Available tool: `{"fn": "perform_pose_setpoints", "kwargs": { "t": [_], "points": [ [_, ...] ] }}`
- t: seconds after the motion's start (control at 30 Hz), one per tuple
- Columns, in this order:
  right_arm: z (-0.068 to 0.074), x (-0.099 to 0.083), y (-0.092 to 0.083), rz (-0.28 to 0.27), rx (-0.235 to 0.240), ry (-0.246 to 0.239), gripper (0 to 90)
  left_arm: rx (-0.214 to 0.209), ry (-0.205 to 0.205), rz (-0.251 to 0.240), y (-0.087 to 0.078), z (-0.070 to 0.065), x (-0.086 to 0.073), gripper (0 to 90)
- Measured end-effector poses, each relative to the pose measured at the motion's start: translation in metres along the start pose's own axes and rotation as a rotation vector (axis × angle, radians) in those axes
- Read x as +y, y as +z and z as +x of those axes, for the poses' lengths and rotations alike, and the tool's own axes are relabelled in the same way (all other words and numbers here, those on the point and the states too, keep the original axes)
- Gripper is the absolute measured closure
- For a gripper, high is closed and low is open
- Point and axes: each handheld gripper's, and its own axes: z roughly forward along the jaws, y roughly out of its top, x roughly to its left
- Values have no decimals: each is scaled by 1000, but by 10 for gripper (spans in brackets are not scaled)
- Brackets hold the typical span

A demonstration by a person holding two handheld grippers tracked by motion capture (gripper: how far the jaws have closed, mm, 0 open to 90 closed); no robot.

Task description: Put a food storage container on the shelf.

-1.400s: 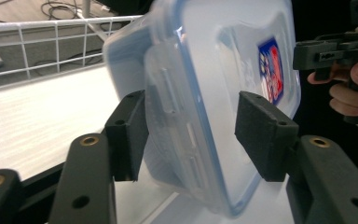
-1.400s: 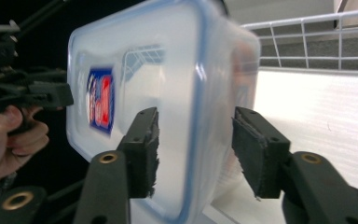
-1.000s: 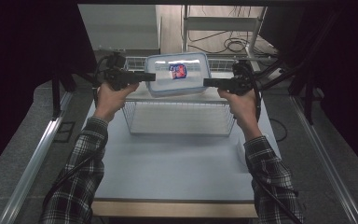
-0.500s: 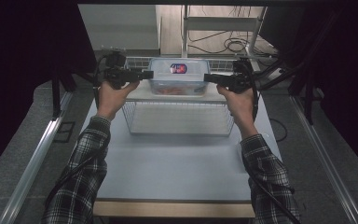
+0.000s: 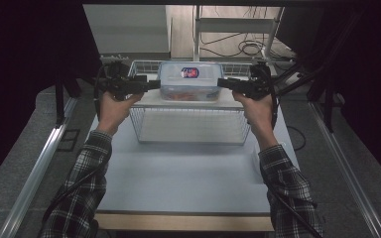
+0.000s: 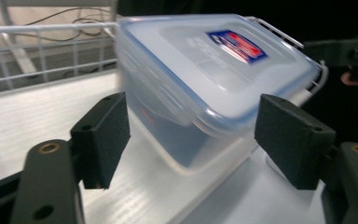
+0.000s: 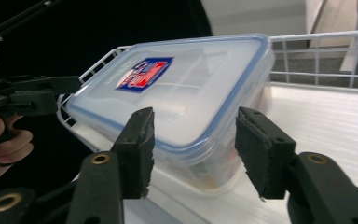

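Plastic container [image 5: 190, 82] between hand-held grippers

High view: dim overall, with black surroundings at both sides; the table [image 5: 188, 173] is lit softly from above, brightest toward its far edge, and the wire rack [image 5: 191, 124] casts a faint shadow on it. Left gripper view: the container [image 6: 205, 84] shows motion blur — its near edge smeared — and the white shelf [image 6: 37, 121] glares. Right gripper view: sharper, mild glare at right, jaws slightly soft.
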Motion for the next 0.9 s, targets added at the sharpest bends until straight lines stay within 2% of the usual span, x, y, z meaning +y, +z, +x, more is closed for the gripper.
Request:
{"fn": "perform_pose_setpoints", "kwargs": {
  "t": [0.07,0.1,0.2,0.23,0.33,0.5,0.67,0.7,0.9],
  "points": [
    [1,-3,-1,2,9,-9,433,2,21,-3,-2,-1,-5,216],
    [2,-5,-3,9,9,-28,400,-14,25,-11,-6,-3,-10,192],
    [1,-9,-4,11,14,-41,367,-28,31,-9,-9,-5,-15,167],
    [1,-12,-7,15,24,-55,337,-25,41,-3,-11,-6,-18,133],
    [1,-15,-9,12,21,-73,303,2,91,28,-14,-12,-25,118],
    [4,-26,-15,20,16,-126,216,5,148,39,-20,-23,-39,74],
    [8,-40,-21,25,3,-177,145,-14,167,33,-23,-29,-52,41],
    [10,-46,-22,36,4,-199,119,-15,169,31,-23,-30,-55,35],
    [14,-64,-29,46,12,-238,66,-27,193,33,-26,-39,-76,13]
  ]
}}
